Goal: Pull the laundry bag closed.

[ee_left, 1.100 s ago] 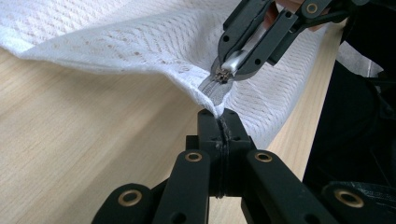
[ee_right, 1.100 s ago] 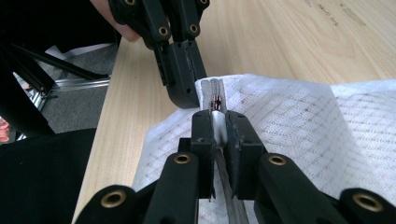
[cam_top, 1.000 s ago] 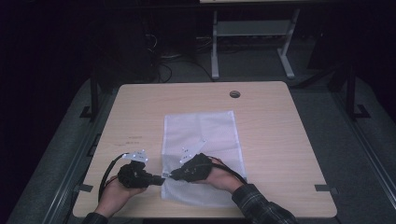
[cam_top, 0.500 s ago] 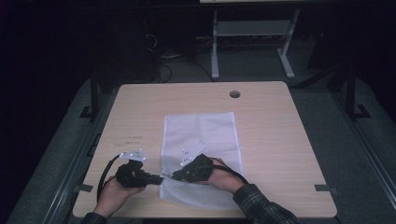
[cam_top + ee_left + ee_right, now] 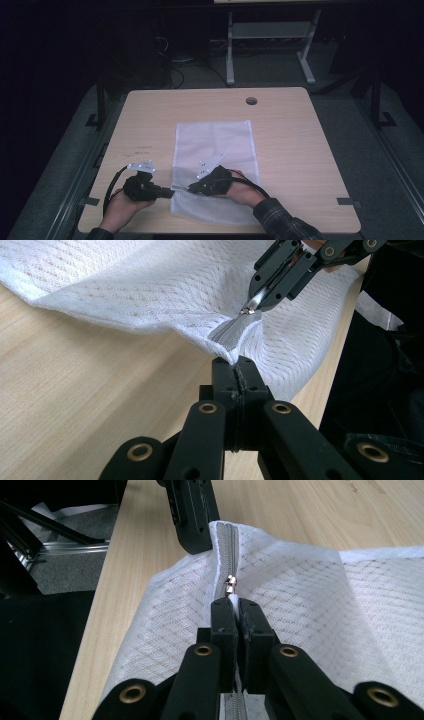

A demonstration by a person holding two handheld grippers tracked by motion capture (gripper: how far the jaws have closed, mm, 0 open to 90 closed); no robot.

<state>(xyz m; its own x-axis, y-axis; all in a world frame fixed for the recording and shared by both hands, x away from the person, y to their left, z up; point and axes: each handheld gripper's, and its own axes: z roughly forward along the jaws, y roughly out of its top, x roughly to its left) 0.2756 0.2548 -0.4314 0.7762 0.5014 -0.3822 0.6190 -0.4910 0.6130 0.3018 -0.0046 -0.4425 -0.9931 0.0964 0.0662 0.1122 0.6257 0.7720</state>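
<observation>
A white mesh bag (image 5: pixel 215 150) lies flat on the wooden table (image 5: pixel 290 135), its near edge carrying a grey zipper (image 5: pixel 226 555). My left gripper (image 5: pixel 170 192) is shut on the bag's near left corner (image 5: pixel 235 347) at the zipper's end. My right gripper (image 5: pixel 192 189) faces it from the right, shut on the small metal zipper pull (image 5: pixel 230 586). In the left gripper view the right gripper (image 5: pixel 255 302) pinches the pull just beyond my jaws. The fabric is lifted into a ridge between the two grippers.
A round cable hole (image 5: pixel 251 101) sits near the table's far edge. Beyond the table stands a white metal frame (image 5: pixel 270 35) on dark floor. Bare wood lies left and right of the bag. The person's sleeve (image 5: pixel 280 222) rests at the near edge.
The right gripper has slid left along the zipper toward the left gripper, closing the gap between them. The left gripper holds its place.
</observation>
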